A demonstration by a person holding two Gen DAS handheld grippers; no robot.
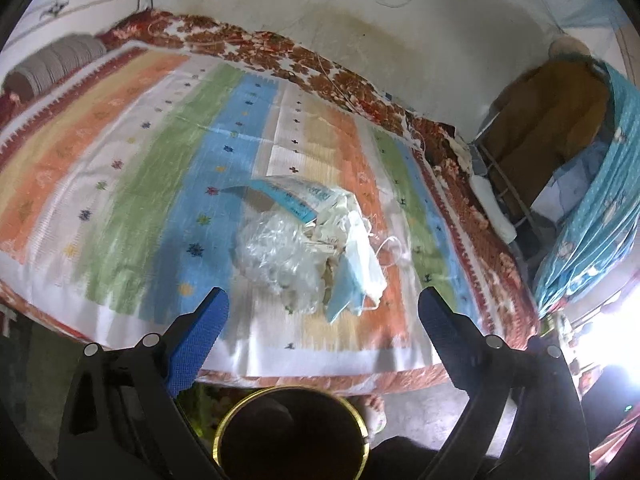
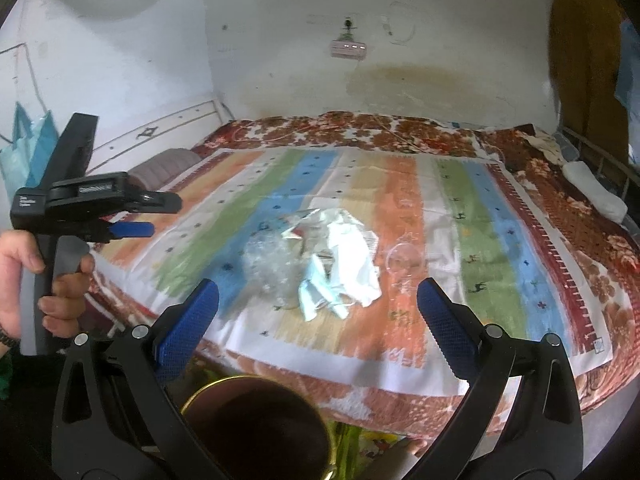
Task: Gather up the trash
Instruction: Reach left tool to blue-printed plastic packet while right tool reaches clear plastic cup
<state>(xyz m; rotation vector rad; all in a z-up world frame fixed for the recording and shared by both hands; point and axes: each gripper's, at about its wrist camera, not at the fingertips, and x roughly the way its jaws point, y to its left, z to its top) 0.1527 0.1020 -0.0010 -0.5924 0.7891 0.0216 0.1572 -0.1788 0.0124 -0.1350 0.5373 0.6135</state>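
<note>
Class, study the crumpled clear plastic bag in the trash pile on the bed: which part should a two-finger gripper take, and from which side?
Probably grip the clear plastic bag on its bulging left part, coming from above and the near bed edge. That side lies bare on the striped sheet, while its right side is tangled with white paper and the blue mask. The left gripper is open and nearest.
</note>
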